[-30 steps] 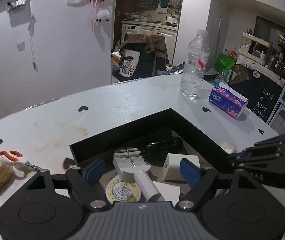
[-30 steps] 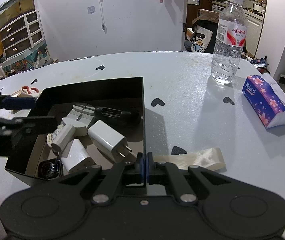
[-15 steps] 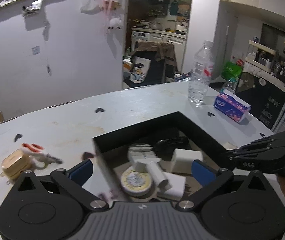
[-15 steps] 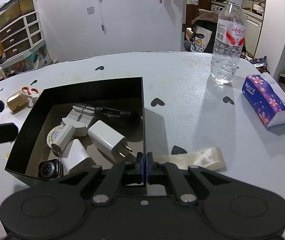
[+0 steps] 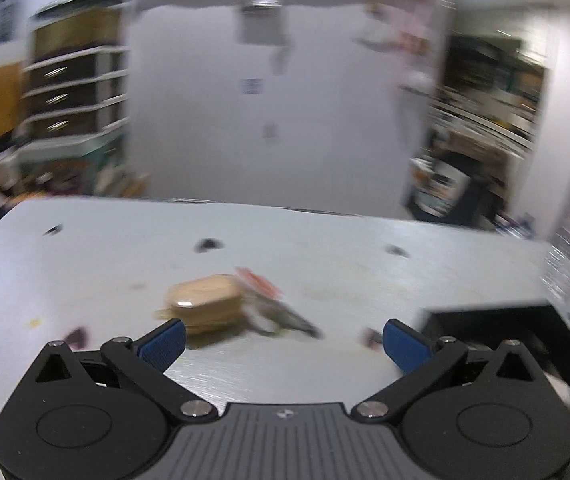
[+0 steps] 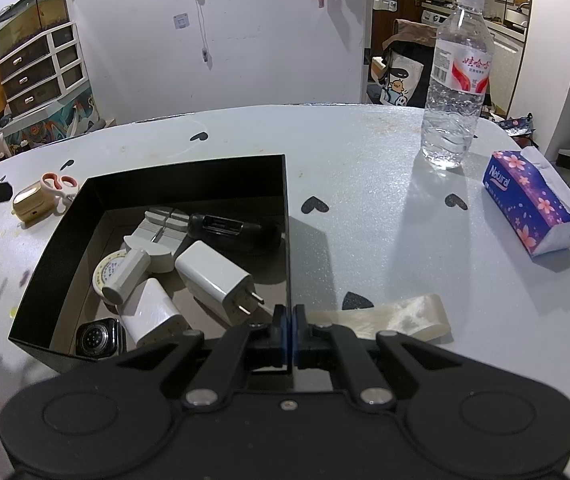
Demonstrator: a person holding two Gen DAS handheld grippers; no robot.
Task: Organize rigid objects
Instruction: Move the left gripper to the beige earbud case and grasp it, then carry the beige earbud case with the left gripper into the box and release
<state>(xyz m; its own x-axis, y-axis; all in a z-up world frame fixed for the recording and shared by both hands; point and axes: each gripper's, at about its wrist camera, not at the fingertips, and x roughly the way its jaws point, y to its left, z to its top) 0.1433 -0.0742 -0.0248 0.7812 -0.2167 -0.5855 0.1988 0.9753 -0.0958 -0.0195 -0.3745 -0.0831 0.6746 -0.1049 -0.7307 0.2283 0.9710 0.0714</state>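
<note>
Gold case (image 5: pixel 205 304) now ahead of left hand-held gripper (image 5: pixel 285 340), jaws just widened, empty; right hand-held gripper (image 6: pixel 288 328) pinches box wall (image 6: pixel 287 240).

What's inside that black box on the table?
The black box holds two white chargers, a tape roll, a white cylinder, a smartwatch, a black gadget and a grey tool. Its near wall hides the front floor.

The table (image 6: pixel 365 200) is pale grey, dotted with small black hearts. The box (image 6: pixel 185 176) is black. Inside lie white chargers (image 6: pixel 213 276). The case (image 6: pixel 31 200) is gold, the scissors (image 6: pixel 59 182) orange-handled, and the tissue pack (image 6: pixel 525 200) blue with pink flowers.
</note>
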